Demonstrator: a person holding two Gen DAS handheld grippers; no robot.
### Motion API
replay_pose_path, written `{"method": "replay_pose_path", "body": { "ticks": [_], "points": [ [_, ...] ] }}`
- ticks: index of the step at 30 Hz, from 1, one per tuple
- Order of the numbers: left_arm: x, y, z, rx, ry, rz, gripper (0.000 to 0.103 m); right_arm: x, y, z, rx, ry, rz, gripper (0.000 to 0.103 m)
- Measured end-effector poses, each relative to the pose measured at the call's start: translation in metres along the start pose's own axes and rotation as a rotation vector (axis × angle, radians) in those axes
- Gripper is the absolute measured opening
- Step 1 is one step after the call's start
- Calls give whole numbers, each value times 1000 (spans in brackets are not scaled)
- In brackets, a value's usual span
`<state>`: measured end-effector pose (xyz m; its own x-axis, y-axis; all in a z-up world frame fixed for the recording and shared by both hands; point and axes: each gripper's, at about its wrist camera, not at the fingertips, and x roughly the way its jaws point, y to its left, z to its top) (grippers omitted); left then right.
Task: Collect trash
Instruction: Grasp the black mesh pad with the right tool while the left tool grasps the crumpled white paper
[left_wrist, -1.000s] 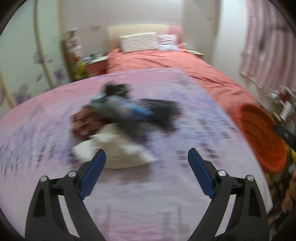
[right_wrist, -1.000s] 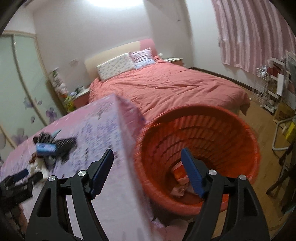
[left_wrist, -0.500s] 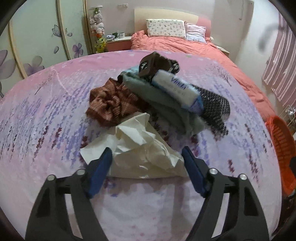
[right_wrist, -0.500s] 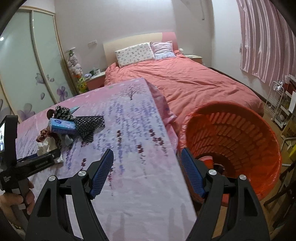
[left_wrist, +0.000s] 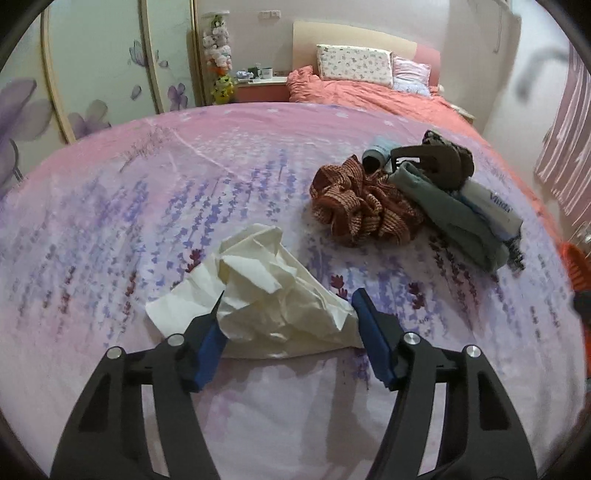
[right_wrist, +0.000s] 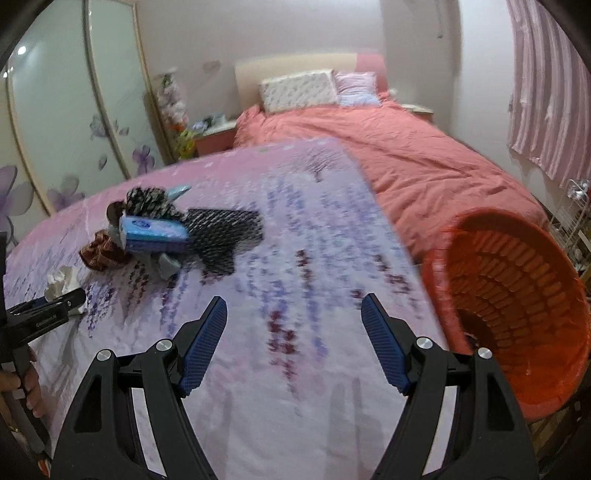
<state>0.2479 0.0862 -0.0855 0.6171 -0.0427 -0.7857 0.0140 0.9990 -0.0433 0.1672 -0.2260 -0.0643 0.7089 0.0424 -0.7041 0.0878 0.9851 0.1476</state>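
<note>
A crumpled white paper (left_wrist: 266, 291) lies on the lavender-print cloth; it also shows small in the right wrist view (right_wrist: 61, 282). My left gripper (left_wrist: 288, 302) is open with its fingers either side of the paper's near edge. A heap with a brown-red scrunched cloth (left_wrist: 362, 206), a grey cloth (left_wrist: 450, 214), a blue tissue pack (right_wrist: 153, 229) and a black mesh piece (right_wrist: 225, 232) lies beyond. My right gripper (right_wrist: 295, 310) is open and empty above the cloth. An orange basket (right_wrist: 517, 295) stands at the table's right edge.
A bed with a coral quilt (right_wrist: 406, 162) stands behind the table. A nightstand (left_wrist: 258, 86) and a wardrobe (left_wrist: 92, 66) are at the back left. A wire rack (right_wrist: 572, 206) is at the far right.
My left gripper has moved left and closer, so the white paper now sits between its fingers. My right gripper has swung left, from over the basket to over the cloth.
</note>
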Motion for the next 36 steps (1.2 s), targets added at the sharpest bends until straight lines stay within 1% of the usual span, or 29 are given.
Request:
{"method": "replay_pose_path", "body": {
  "ticks": [3,6,11,16,18,21,22,23,24,25,28,32,36],
  "points": [
    [1,0,0,5,3,4,64,12,9,12,-3,12,20,72],
    [1,0,-1,7,5,5,65,27,20,29,-17,2,3,72],
    [2,0,-1,6,7,-1,65,60,32,54,-27,26,-10,72],
    [3,1,0,4,7,-4,66,86,40,62,-62,73,-46,72],
    [3,1,-1,6,8,-7,67,93,43,60,-75,95,-46,71],
    [4,1,-1,6,8,-13,69,90,41,56,-54,92,-26,65],
    [4,1,-1,5,8,-15,69,88,41,54,-56,90,-18,57],
    [5,2,-1,4,8,-18,69,87,42,54,-60,88,-4,46],
    [5,2,-1,4,8,-18,69,84,44,52,-64,86,1,42],
    [5,2,-1,4,8,-18,69,82,47,50,-69,83,0,33],
    [5,2,-1,4,8,-18,69,74,50,43,-93,69,-21,19],
    [5,2,-1,5,8,-17,69,61,37,35,-71,61,-43,11],
    [5,2,-1,4,8,-18,69,44,6,25,-5,71,-64,11]
  ]
}}
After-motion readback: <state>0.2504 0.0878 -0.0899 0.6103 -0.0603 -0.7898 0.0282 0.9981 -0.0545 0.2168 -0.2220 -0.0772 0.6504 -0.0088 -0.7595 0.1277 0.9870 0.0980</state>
